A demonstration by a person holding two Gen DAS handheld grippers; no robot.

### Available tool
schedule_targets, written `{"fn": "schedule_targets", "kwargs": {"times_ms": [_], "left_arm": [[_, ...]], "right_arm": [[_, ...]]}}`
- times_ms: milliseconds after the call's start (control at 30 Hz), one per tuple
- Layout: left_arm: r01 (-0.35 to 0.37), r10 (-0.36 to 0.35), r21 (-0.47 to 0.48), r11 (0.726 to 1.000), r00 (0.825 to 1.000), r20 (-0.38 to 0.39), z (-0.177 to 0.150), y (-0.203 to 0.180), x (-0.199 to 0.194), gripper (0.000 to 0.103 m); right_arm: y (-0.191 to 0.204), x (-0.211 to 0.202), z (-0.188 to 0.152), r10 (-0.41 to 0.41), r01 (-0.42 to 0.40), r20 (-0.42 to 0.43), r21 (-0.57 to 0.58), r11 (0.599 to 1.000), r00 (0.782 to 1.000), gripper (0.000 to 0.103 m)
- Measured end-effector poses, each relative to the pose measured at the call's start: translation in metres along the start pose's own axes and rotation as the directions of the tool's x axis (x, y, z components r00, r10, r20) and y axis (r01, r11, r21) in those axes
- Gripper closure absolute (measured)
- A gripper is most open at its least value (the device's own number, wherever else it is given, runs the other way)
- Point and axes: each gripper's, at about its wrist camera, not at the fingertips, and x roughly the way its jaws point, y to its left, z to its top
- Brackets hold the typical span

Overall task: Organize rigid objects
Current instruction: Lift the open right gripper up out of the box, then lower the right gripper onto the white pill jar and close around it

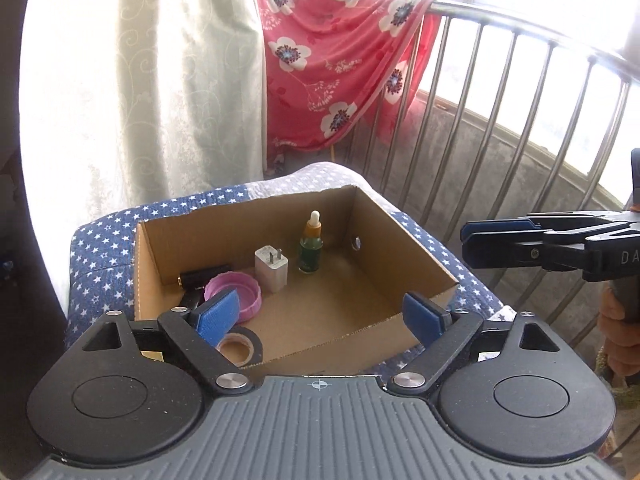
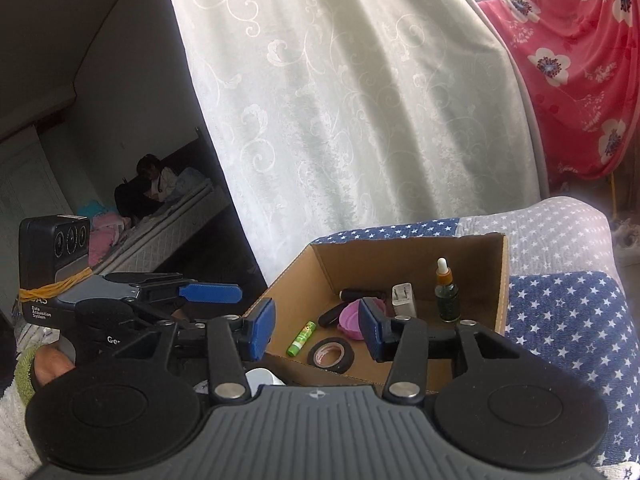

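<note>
An open cardboard box (image 1: pixel 400 252) sits on a star-patterned cushion (image 1: pixel 100 248). Inside stand a green dropper bottle (image 1: pixel 311 246) and a white charger plug (image 1: pixel 272 268). A pink lid (image 1: pixel 234 294), a black cylinder (image 1: pixel 204 276) and a roll of black tape (image 1: pixel 240 346) lie beside them. My left gripper (image 1: pixel 320 316) is open and empty above the box's near edge. In the right wrist view the box (image 2: pixel 502 280) also holds a green glue stick (image 2: pixel 301 339), the tape (image 2: pixel 331 355) and the bottle (image 2: pixel 446 294). My right gripper (image 2: pixel 316 330) is open and empty over the box's near left corner.
A white patterned curtain (image 1: pixel 160 80) hangs behind the cushion. A red floral cloth (image 1: pixel 340 60) drapes over a metal railing (image 1: pixel 500 120) at the right. My right gripper shows at the right edge of the left wrist view (image 1: pixel 520 246). A white object (image 2: pixel 262 378) lies below the right gripper.
</note>
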Motion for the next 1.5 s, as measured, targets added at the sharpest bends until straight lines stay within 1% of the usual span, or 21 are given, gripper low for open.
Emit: {"fn": "schedule_targets", "kwargs": {"times_ms": [100, 167, 233, 300, 400, 467, 567, 700, 800, 1100, 1333, 1400, 1500], "left_arm": [[-0.029, 0.030, -0.031, 0.999, 0.999, 0.041, -0.027, 0.004, -0.014, 0.012], [-0.029, 0.034, -0.074, 0.997, 0.998, 0.056, -0.045, 0.009, -0.019, 0.012], [-0.019, 0.026, -0.112, 0.993, 0.998, 0.064, -0.059, 0.013, -0.020, 0.012], [-0.019, 0.029, -0.142, 0.990, 0.997, 0.070, -0.072, 0.017, -0.019, 0.012], [-0.040, 0.050, -0.143, 0.989, 0.997, 0.063, -0.083, 0.017, -0.012, 0.012], [-0.066, 0.073, -0.118, 0.991, 0.996, 0.056, -0.091, 0.018, -0.008, 0.012], [-0.095, 0.100, -0.091, 0.991, 0.994, 0.045, -0.096, 0.017, 0.000, 0.012], [-0.142, 0.144, -0.063, 0.988, 0.989, 0.038, -0.100, 0.015, 0.007, 0.013], [-0.173, 0.175, -0.044, 0.984, 0.984, 0.038, -0.101, 0.012, 0.012, 0.013], [-0.201, 0.203, -0.054, 0.978, 0.979, 0.032, -0.100, 0.012, 0.021, 0.017], [-0.209, 0.211, -0.057, 0.976, 0.977, 0.030, -0.099, 0.008, 0.025, 0.021], [-0.211, 0.213, -0.055, 0.976, 0.977, 0.030, -0.098, 0.006, 0.026, 0.023], [-0.208, 0.210, -0.056, 0.976, 0.977, 0.032, -0.098, 0.006, 0.027, 0.029]], "right_arm": [[0.011, -0.002, -0.016, 0.031, -0.031, 0.002, 0.032, 0.999, 1.000, 0.048], [0.020, 0.002, -0.025, 0.045, -0.045, -0.002, 0.045, 0.998, 0.999, 0.047], [0.030, 0.008, -0.032, 0.040, -0.040, -0.013, 0.036, 0.999, 0.999, 0.041], [0.041, 0.018, -0.038, 0.028, -0.028, -0.036, 0.014, 1.000, 0.999, 0.038], [0.056, 0.038, -0.043, 0.010, -0.012, -0.090, -0.021, 1.000, 0.996, 0.035], [0.064, 0.053, -0.048, -0.009, 0.003, -0.125, -0.044, 0.999, 0.992, 0.034], [0.073, 0.069, -0.057, -0.039, 0.027, -0.153, -0.085, 0.996, 0.987, 0.029], [0.078, 0.085, -0.064, -0.066, 0.047, -0.176, -0.109, 0.993, 0.982, 0.028], [0.075, 0.094, -0.067, -0.077, 0.058, -0.191, -0.102, 0.993, 0.979, 0.028], [0.058, 0.111, -0.070, -0.053, 0.050, -0.244, -0.019, 0.999, 0.968, 0.028], [0.047, 0.117, -0.072, -0.018, 0.029, -0.257, 0.042, 0.999, 0.966, 0.028], [0.044, 0.118, -0.073, -0.009, 0.024, -0.257, 0.055, 0.998, 0.966, 0.028], [0.041, 0.119, -0.074, 0.004, 0.015, -0.251, 0.073, 0.997, 0.968, 0.029]]}}
